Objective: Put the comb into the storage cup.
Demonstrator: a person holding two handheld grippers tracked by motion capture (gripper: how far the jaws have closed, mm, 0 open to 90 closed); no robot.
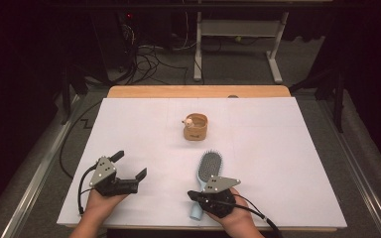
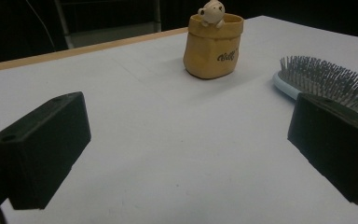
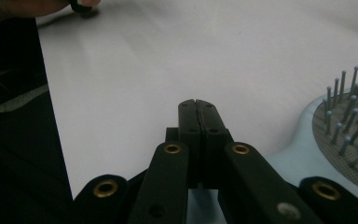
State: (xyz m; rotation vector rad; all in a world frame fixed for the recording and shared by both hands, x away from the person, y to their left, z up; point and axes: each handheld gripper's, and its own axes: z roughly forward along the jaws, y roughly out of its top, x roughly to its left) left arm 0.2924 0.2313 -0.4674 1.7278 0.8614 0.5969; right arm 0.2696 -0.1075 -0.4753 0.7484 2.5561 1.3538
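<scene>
On the white-covered desk (image 1: 278, 148), wooden far edge, dark room behind: left hand-held gripper (image 1: 130, 166) jaws apart; right hand-held gripper (image 3: 199, 105) jaws together, above the hairbrush (image 1: 207, 173) handle.

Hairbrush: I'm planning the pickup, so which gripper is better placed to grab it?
Probably the right gripper: it sits over the hairbrush handle, though its jaws are shut. The left gripper, open, is farther off.

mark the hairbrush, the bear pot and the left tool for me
hairbrush (image 1: 209, 167), high view, on the bristle pad.
bear pot (image 2: 213, 51), left gripper view, on the tan front wall.
left tool (image 1: 131, 165), high view, in the gap midway between its spread jaw tips.
</scene>
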